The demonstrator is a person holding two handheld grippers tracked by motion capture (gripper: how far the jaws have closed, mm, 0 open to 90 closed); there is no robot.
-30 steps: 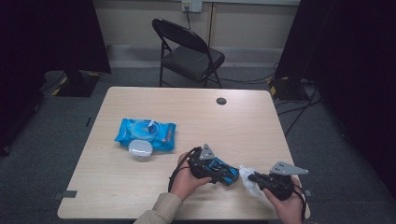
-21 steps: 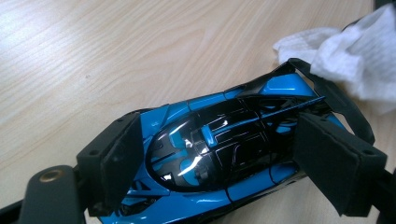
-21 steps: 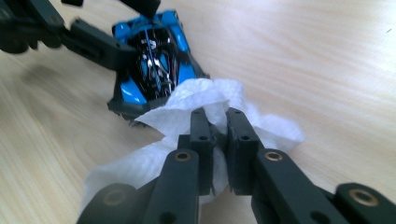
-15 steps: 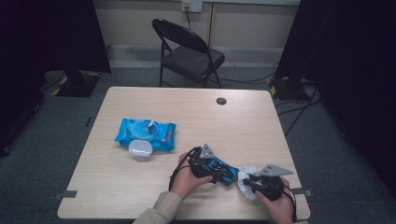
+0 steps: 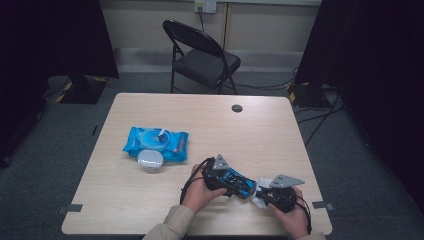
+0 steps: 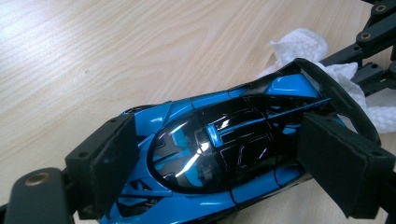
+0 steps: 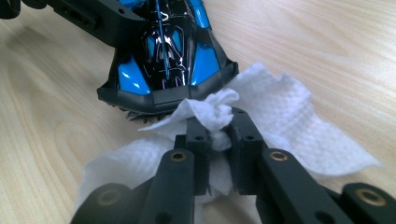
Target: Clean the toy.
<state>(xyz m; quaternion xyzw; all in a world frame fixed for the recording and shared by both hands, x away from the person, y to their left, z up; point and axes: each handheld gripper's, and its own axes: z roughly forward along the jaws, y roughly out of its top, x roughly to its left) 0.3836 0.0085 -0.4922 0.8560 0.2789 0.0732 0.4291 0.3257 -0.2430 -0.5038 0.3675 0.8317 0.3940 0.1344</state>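
Step in hand, as we read it: wiping the tail of the toy car with a bunched wipe.

Going left to right in the high view: the blue wipes pack (image 5: pixel 156 143) lies left of centre on the table (image 5: pixel 280 130) with a small white lid (image 5: pixel 150 160) just below it, both untouched. Lower centre, the left gripper (image 5: pixel 239 183) holds the toy car (image 5: pixel 235 181). In the left gripper view its jaws stand wide, pads against the two flanks of the blue-and-black body (image 6: pixel 219 154), clamped across the car's width. Lower right, the right gripper (image 5: pixel 264 194) has its jaws nearly closed, pinching a wad of the white wipe (image 7: pixel 212 116), which touches the car's rear edge (image 7: pixel 168 95).

To do it well, we judge: keep the left grip steady and the car low over the table; press the wad lightly against the rear and drag it along the edge, not into the thin spoiler. Re-pinch if the wad slips out.

Against the frame a second ago: the right gripper has come lower in the picture and closer to the car's tail, and its jaws have just been closing again on the wipe. The left gripper has kept its place; its jaws eased slightly wider, car between them. Pack and lid unchanged.
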